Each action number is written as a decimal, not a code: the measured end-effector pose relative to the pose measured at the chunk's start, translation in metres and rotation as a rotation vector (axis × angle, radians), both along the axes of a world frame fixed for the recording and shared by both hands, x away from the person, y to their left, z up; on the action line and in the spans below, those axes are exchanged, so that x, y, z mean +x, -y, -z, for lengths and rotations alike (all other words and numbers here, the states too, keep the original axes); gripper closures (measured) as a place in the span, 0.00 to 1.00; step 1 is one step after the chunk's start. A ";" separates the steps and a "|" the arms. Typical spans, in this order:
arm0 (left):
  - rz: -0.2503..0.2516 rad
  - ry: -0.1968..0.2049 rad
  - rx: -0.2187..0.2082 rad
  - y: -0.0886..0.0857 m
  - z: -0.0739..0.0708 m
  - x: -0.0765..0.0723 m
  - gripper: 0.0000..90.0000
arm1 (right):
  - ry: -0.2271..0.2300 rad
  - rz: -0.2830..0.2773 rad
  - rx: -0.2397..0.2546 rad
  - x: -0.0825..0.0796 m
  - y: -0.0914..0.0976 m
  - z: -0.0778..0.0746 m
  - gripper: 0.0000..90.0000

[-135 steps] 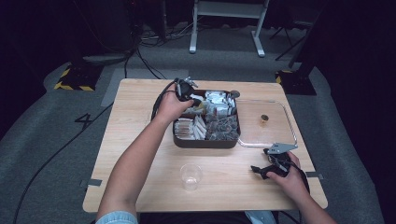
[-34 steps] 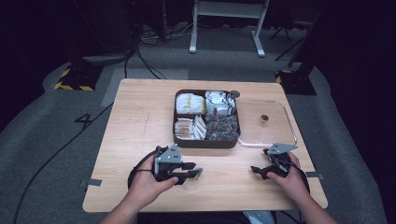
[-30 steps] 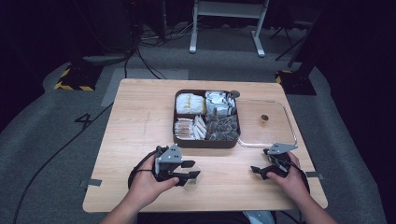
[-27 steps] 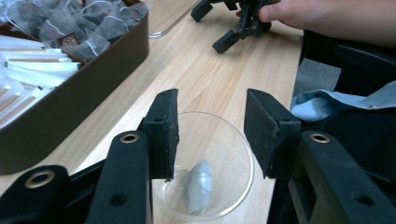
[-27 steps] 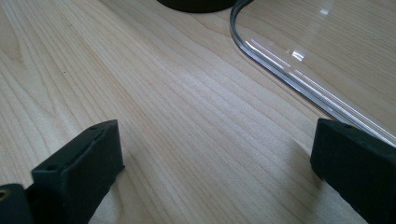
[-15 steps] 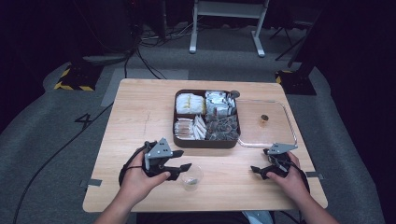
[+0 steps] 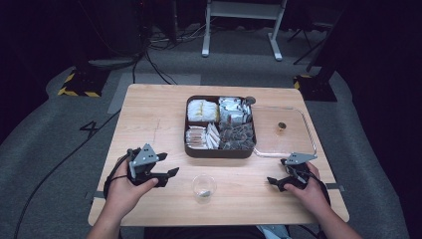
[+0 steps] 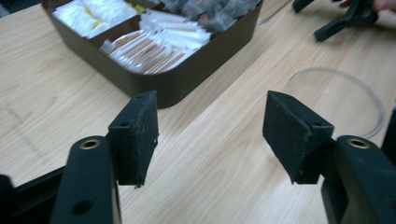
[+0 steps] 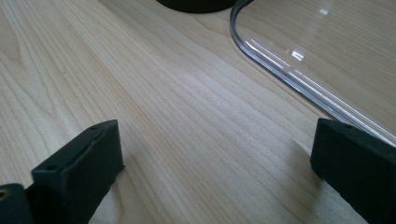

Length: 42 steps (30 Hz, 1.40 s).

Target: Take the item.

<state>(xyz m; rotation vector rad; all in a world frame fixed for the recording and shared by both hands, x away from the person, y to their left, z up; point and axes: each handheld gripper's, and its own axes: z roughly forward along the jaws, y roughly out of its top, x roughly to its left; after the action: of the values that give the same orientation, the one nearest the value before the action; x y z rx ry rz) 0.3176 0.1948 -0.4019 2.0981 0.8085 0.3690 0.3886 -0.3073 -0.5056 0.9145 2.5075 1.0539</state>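
Left gripper [image 7: 169, 175]: jaws spread with nothing between them; they have just been opening, and only bare table shows in the gap in the left gripper view.
Left gripper's aim: jaws point to the person's right, toward the clear cup [image 7: 204, 187].
Clear cup: stands upright on the table [image 7: 149, 114] near its front edge, just beside the left jaws and apart from them; something small and pale lies in its bottom, too small to name. In the left gripper view its rim [image 8: 336, 100] shows beyond the jaw at the right of that view.
Nearer hand: the left, by my judgement; the right gripper [image 7: 276, 182] lies farther from the cup, on its other side.
Right gripper: jaws spread, empty, resting low over the wood beside the corner of the clear lid [image 9: 299, 84].
Compartment tray [image 7: 219, 149]: dark, behind the cup and well apart from it, holding packets in four sections.
Clear lid, high view [image 7: 286, 149]: flat on the table, touching the tray's right side.
Open room: bare wood lies left, right and behind the cup; the front edge is close, so a push toward the person leaves little margin.
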 end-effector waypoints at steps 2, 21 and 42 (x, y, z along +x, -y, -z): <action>-0.014 -0.009 0.015 -0.007 0.004 0.002 0.38 | 0.000 0.000 0.000 0.000 0.000 0.000 0.02; -0.108 -0.108 0.140 -0.044 0.040 0.007 0.32 | -0.003 0.001 0.001 0.000 -0.001 0.000 0.02; -0.138 -0.205 0.220 -0.061 0.081 0.001 0.32 | -0.002 0.001 0.001 0.000 -0.001 0.000 0.02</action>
<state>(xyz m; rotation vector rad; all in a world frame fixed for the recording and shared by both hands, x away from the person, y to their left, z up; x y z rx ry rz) 0.3187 0.2561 -0.4825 2.3178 1.0789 0.3323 0.3889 -0.3066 -0.5056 0.9179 2.5085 1.0541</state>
